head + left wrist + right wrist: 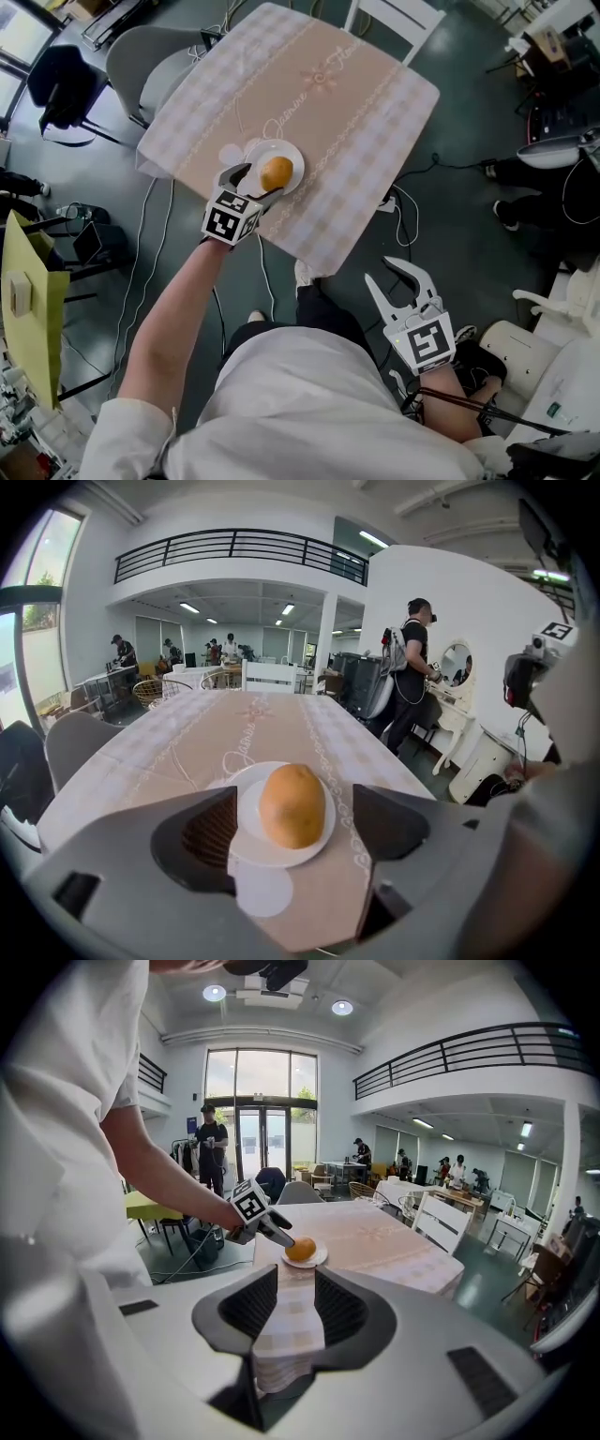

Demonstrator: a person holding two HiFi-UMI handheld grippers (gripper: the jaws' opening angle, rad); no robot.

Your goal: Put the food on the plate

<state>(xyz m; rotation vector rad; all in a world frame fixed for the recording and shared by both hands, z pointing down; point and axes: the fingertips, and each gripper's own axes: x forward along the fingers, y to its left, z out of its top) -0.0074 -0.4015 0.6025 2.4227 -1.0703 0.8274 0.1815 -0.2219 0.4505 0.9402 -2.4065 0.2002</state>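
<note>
Sitting on the white plate [267,148] near the edge of the table [328,103], the orange food [277,172] lies untouched between the wide-open jaws of the left claw [255,184], so the placing looks done, while the right claw [398,279] hangs open, empty and unneeded.

Head view looks steeply down; both gripper views face the plate [249,801], left close, right farther.
</note>
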